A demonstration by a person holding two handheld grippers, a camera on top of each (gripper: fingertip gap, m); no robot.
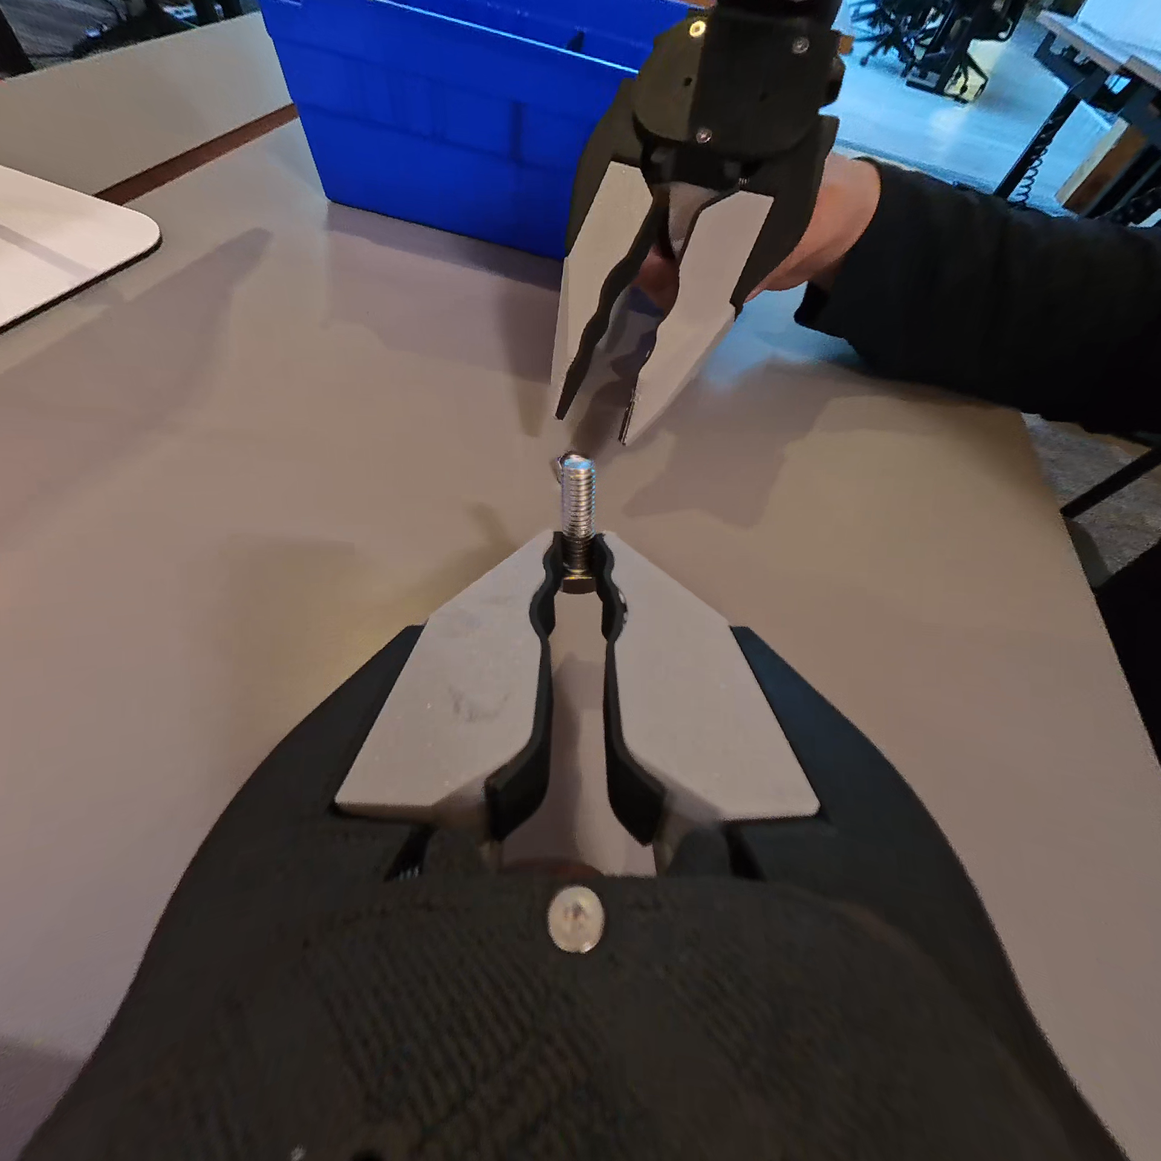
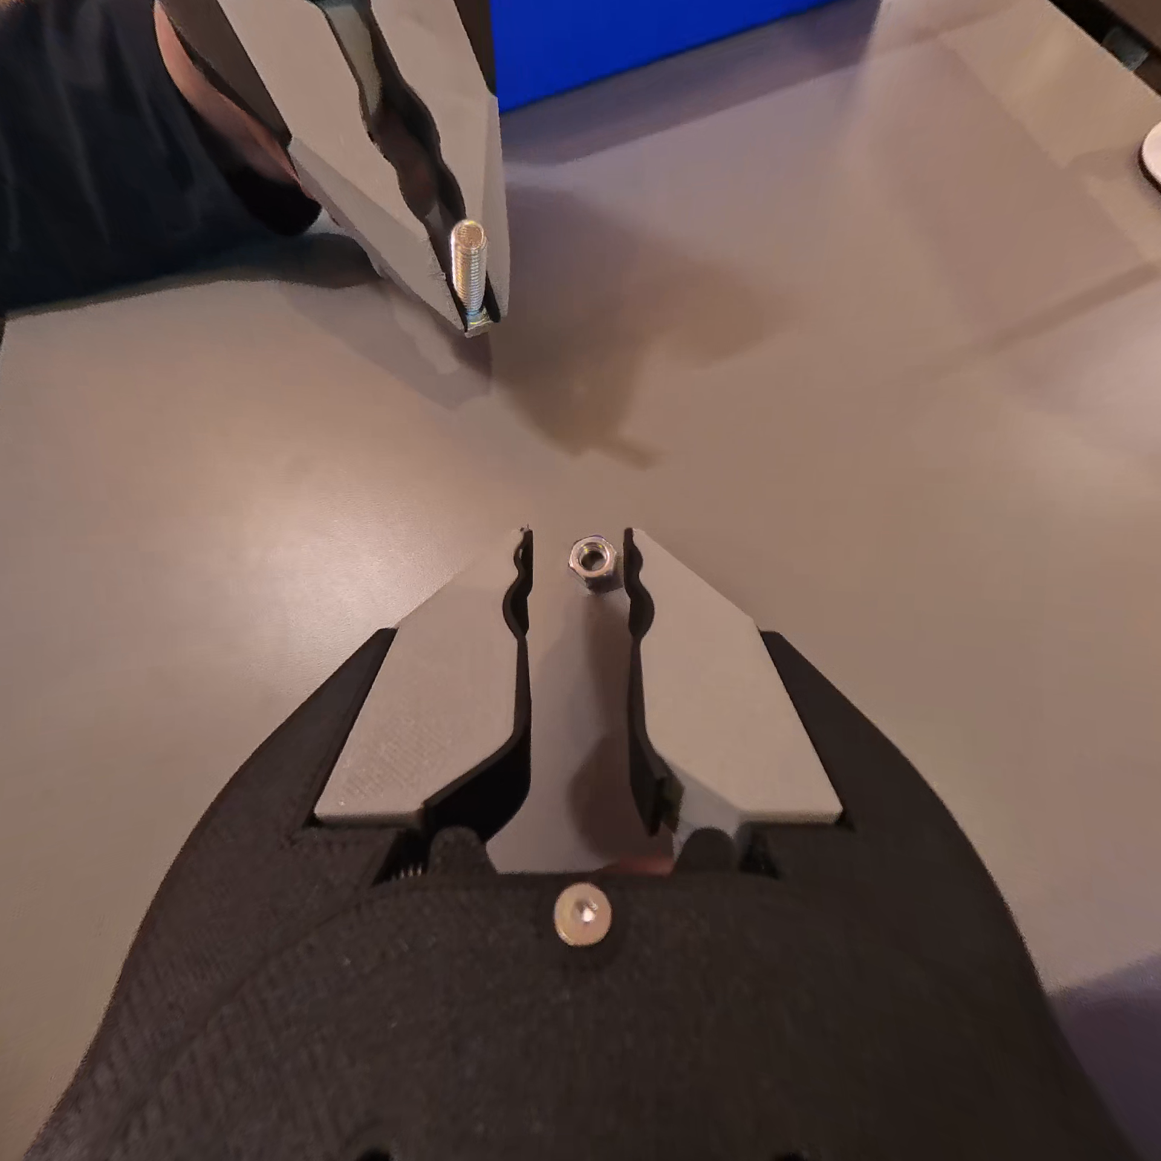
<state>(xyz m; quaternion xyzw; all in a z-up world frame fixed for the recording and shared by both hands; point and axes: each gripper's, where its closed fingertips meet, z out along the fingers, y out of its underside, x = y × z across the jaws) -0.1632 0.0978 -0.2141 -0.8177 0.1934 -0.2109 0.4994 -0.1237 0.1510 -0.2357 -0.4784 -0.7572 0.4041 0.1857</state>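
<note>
My left gripper (image 1: 578, 540) is shut on a silver bolt (image 1: 577, 496), gripping it near the head, with the threaded shaft sticking out forward above the grey table (image 1: 251, 502). A small silver hex nut (image 2: 592, 561) lies flat on the table between the fingertips of my right gripper (image 2: 578, 537), which is open around it without touching it. In the left wrist view the right gripper (image 1: 594, 424) points down just beyond the bolt tip, and the nut (image 1: 561, 463) peeks out behind that tip. The right wrist view shows the left gripper (image 2: 480, 323) and the bolt (image 2: 468, 264) at upper left.
A blue plastic bin (image 1: 452, 119) stands at the back of the table. A white flat object (image 1: 56, 245) lies at the far left. A person's hand and dark sleeve (image 1: 1005, 301) rest on the table at the right. The table's right edge runs close by. The left gripper's tips are roughly 8 centimeters from the right gripper's. About 30 centimeters separates my right fingertips from the white flat object (image 1: 56, 245).
</note>
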